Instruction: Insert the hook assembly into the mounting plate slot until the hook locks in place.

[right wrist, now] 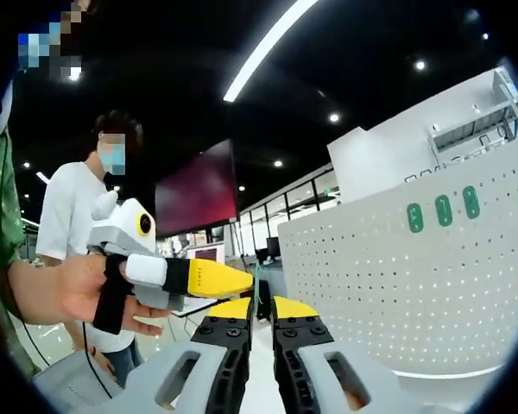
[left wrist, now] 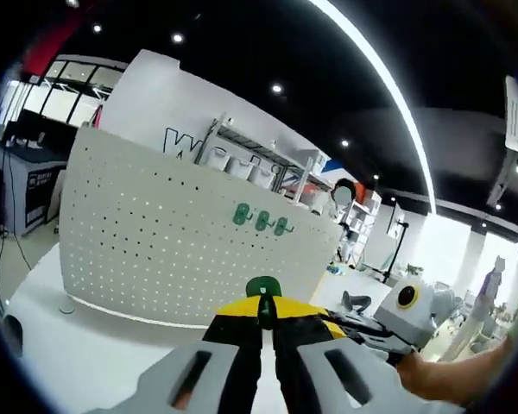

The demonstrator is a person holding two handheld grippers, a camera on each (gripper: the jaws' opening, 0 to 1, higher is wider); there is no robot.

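pegboard [left wrist: 155, 241]: white perforated sheet, matt, smooth, looks like painted metal | hooks [left wrist: 261, 220]: green, glossy plastic look | left claw [left wrist: 265, 315]: yellow tips and black bodies, matt plastic; grey shells, smooth plastic | table [left wrist: 78, 362]: white, smooth, slight sheen | shelving [left wrist: 268, 159]: bare metal frame

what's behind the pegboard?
Above the white pegboard, which carries three green hooks, a metal shelving rack with white containers shows, and a white wall with partial dark lettering. The board covers the rack's lower part and the rest of the lettering.
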